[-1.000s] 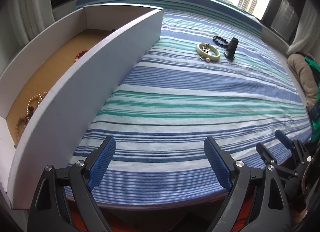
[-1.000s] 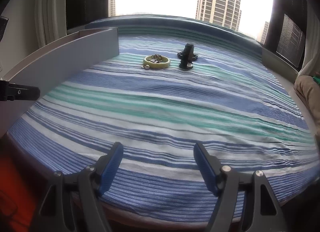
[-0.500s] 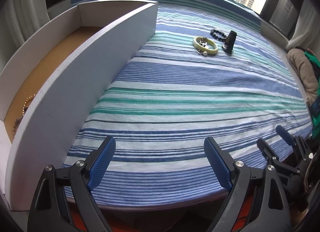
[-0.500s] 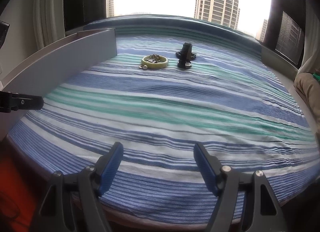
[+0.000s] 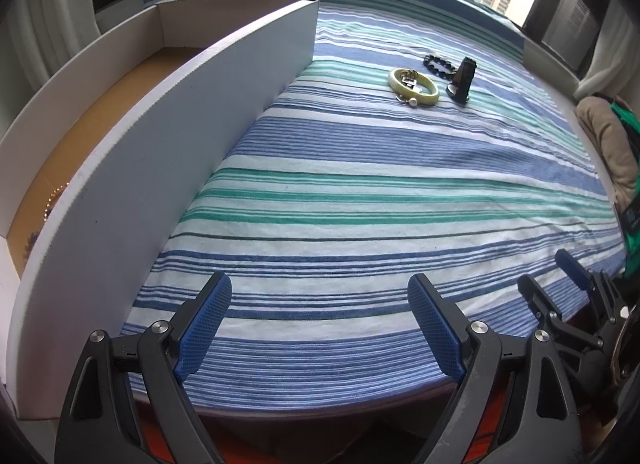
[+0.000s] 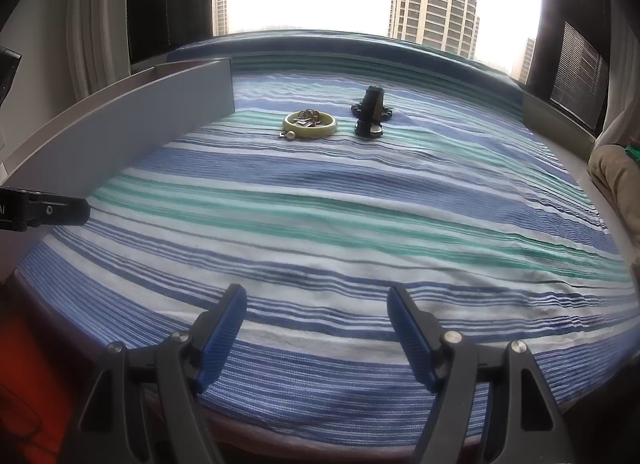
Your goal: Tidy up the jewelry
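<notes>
We see the left gripper (image 5: 318, 322) and the right gripper (image 6: 316, 330) both spread wide with nothing between the blue pads, hovering over the near edge of the striped cloth (image 5: 360, 192). A pale green bangle (image 5: 413, 86) lies towards the far edge, small metal rings and a pearl piece touching it. Just beside it sit a black bead bracelet (image 5: 438, 63) and a black clip (image 5: 463, 80) (standing upright). Along the left edge stands a white box (image 5: 168, 136); gold beads (image 5: 54, 200) lie on its brown floor near the front corner.
</notes>
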Tool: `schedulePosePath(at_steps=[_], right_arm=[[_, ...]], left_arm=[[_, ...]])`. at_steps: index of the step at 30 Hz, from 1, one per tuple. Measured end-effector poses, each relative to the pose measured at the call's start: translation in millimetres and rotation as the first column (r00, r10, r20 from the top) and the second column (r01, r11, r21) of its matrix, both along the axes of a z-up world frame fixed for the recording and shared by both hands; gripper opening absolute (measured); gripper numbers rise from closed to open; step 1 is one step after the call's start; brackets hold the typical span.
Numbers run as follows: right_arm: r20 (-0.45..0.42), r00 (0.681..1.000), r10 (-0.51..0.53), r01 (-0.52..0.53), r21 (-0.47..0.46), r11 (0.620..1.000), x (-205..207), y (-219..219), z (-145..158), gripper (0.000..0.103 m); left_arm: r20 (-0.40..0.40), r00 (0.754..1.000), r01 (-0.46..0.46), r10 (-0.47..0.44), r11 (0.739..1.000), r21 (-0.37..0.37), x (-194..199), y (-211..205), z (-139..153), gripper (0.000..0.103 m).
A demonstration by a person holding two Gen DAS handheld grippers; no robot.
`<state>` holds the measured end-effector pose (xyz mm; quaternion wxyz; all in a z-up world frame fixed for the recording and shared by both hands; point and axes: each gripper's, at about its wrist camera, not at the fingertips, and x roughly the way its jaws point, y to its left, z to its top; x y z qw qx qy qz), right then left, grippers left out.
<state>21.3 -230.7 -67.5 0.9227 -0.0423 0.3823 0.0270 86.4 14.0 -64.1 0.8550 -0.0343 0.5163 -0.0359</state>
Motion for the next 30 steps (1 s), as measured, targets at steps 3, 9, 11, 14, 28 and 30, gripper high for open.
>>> schedulePosePath(at_steps=[3,9,11,14,28,30], right_arm=[[0.0,1.0,-0.001,0.001,0.001,1.0,-1,0,0,0.074],[-0.001,1.0,-0.002,0.002,0.003,1.0,-1,-1,0,0.074],[-0.001,1.0,-0.002,0.002,0.003,1.0,-1,-1,-1,0.074],[-0.002,1.0,-0.004,0.004,0.004,1.0,-2,0,-1,0.074],[0.012,1.0,-0.021,0.021,0.017,1.0,-4,-5,1,0.074],[0.005,1.0,-0.021,0.02,0.021,1.0,-4,-6,-1,0.074]], left_arm=[[-0.001,1.0,-0.004,0.004,1.0,0.0,-1,1,-1,0.091],[-0.005,1.0,-0.007,0.007,1.0,0.002,-1,2,-1,0.091],[-0.008,1.0,-0.006,0.006,1.0,0.002,-1,2,-2,0.091],[-0.013,1.0,-0.005,0.005,1.0,0.004,-1,1,-3,0.091],[-0.01,1.0,0.015,-0.016,0.998,-0.066,22,-5,14,0.091],[0.0,1.0,0.029,-0.029,0.996,-0.084,36,-9,22,0.091]])
